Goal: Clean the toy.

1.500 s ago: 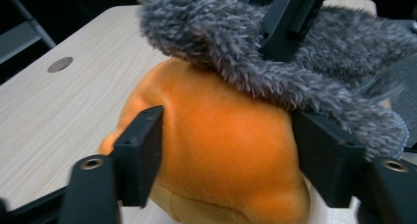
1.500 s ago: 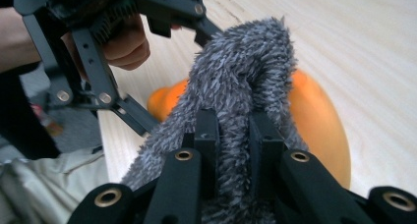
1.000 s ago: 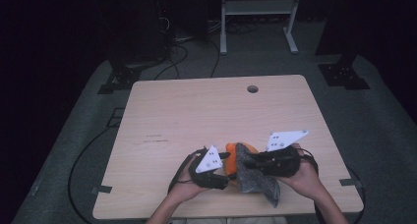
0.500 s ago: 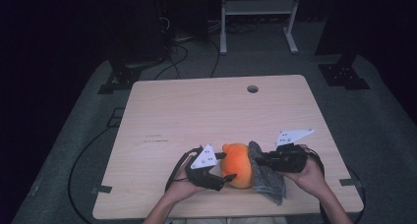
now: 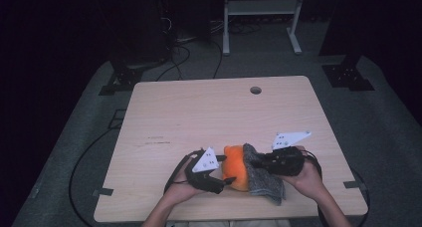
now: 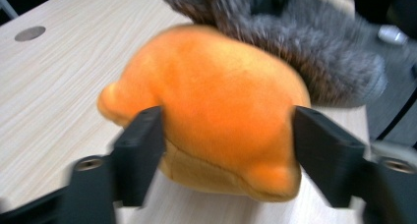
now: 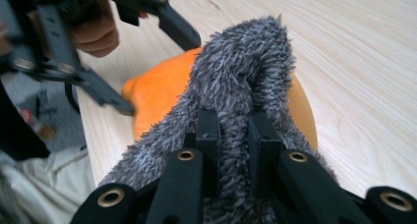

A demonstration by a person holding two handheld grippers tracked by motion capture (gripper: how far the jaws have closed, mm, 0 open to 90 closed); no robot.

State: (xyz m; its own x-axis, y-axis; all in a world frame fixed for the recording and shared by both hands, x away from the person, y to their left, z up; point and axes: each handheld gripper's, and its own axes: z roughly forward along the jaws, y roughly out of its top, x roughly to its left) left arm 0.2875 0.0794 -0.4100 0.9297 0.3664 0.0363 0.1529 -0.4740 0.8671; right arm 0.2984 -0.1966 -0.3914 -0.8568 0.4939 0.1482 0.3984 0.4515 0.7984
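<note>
No readable labels or writing that I can make out; the faint dark marks on the wooden table [image 5: 199, 117] left of centre are too small to read. The orange plush toy [image 5: 236, 166] sits near the table's front edge, between my two grippers, with a grey fuzzy cloth [image 5: 263, 179] draped against its right side and hanging down toward the edge. My left gripper [image 5: 225, 176] has its jaws spread either side of the plush; in the left gripper view the orange body [image 6: 216, 111] fills the gap, the left jaw looks pressed to the fabric, and I can't tell if the right one touches. My right gripper [image 5: 250, 159] has its jaws drawn close together, pinching a fold of the cloth [image 7: 246, 86] that stands up in a ridge over the plush. From the right gripper view the left gripper [image 7: 147, 57] sits just beyond the plush, with the hand [image 7: 96, 32] behind it. A round cable hole [image 5: 255, 90] lies near the far edge. Beyond the table, a white metal frame [image 5: 261, 18] and loose cables [image 5: 189, 53] on the grey floor.
</note>
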